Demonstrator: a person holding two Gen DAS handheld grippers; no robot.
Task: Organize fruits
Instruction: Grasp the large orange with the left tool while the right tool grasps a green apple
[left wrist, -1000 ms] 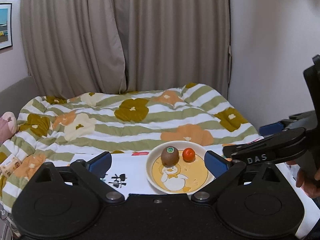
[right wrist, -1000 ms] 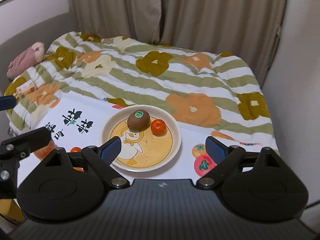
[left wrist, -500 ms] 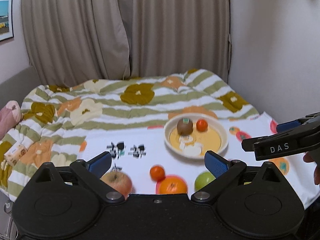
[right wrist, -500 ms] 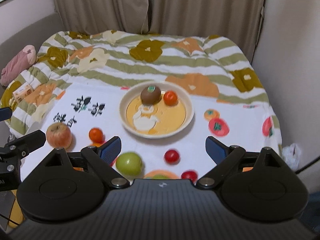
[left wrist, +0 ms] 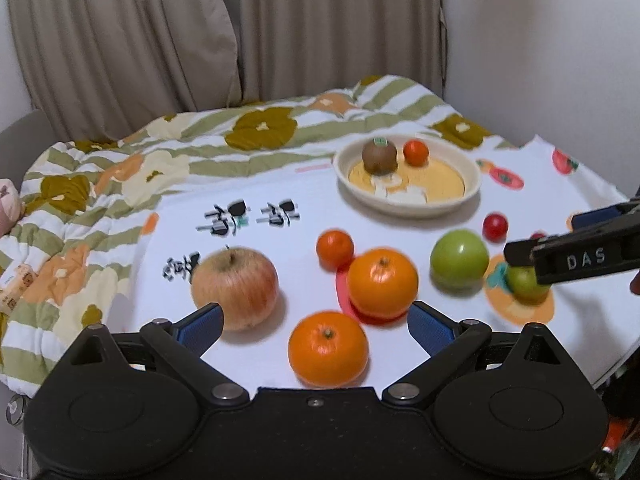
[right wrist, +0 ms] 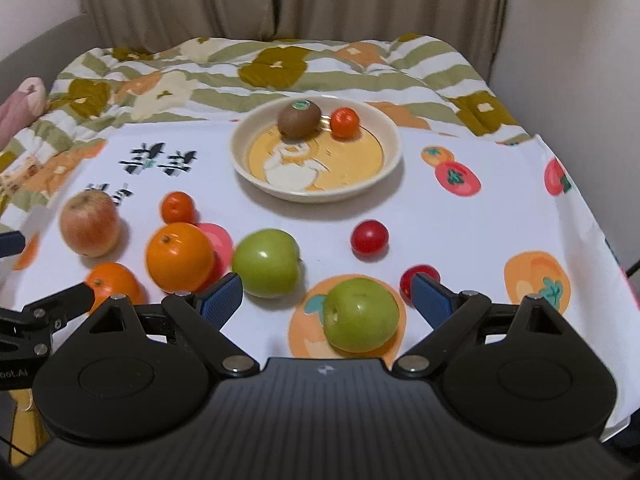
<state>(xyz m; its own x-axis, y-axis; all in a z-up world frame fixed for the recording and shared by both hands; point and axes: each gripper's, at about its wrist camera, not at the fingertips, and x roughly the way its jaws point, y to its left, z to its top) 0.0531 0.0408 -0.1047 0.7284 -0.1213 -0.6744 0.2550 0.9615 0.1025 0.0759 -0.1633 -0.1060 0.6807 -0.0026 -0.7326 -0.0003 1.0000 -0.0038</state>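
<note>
A cream bowl (right wrist: 244,152) with a duck picture holds a kiwi (right wrist: 299,118) and a small tangerine (right wrist: 345,122); it also shows in the left wrist view (left wrist: 472,196). Loose on the white cloth lie a red apple (left wrist: 234,288), two oranges (left wrist: 382,282) (left wrist: 328,348), a small tangerine (left wrist: 335,249), two green apples (right wrist: 266,263) (right wrist: 361,314) and two cherry tomatoes (right wrist: 369,237) (right wrist: 416,278). My left gripper (left wrist: 316,326) is open above the near orange. My right gripper (right wrist: 326,296) is open above the near green apple.
The white printed cloth (right wrist: 480,224) lies over a striped flower quilt (left wrist: 120,176) on a bed. Curtains (left wrist: 240,32) hang behind, a wall (left wrist: 540,40) stands at the right. A pink soft toy (right wrist: 20,102) lies at the far left.
Both grippers have pulled back and tilted down toward the near edge of the cloth, so the loose fruits have come into view. Both stay open. No fruit has moved.
</note>
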